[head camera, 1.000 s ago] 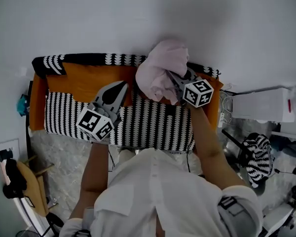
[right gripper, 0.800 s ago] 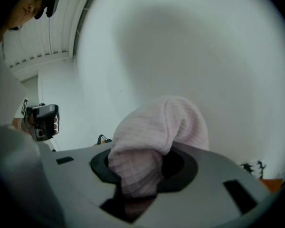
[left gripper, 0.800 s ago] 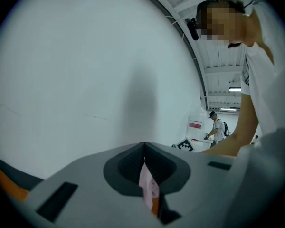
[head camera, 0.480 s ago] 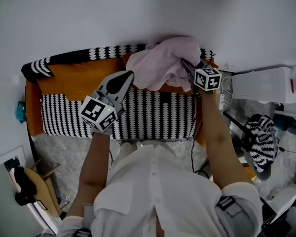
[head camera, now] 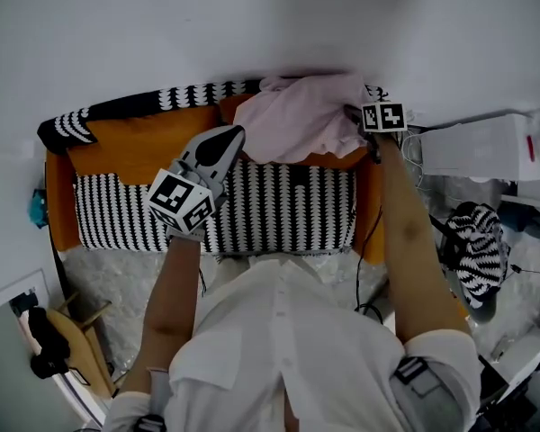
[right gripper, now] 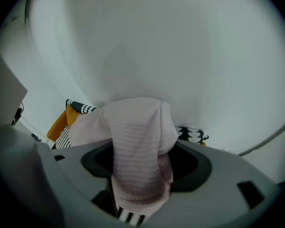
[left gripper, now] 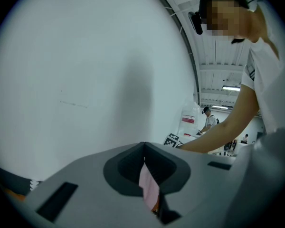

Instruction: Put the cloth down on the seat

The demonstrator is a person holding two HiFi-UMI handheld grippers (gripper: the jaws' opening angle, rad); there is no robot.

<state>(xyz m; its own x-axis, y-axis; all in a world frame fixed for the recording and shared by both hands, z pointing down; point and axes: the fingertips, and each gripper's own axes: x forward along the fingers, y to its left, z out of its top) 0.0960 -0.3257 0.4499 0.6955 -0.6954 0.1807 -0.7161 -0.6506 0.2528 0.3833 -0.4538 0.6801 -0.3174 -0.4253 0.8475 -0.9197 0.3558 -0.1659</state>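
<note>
Hiding seat corner: cloth; right gripper jaws opening around it.

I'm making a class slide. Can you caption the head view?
Right gripper opening its jaws around the pink cloth on the sofa's back, left gripper hovering shut above the striped seat.

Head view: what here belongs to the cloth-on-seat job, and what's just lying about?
Job: pink cloth, lying between the jaws of the right gripper, which are opening; striped seat; left gripper, shut.
Lying about: striped bundle at right; white box; teal object at left.
</note>
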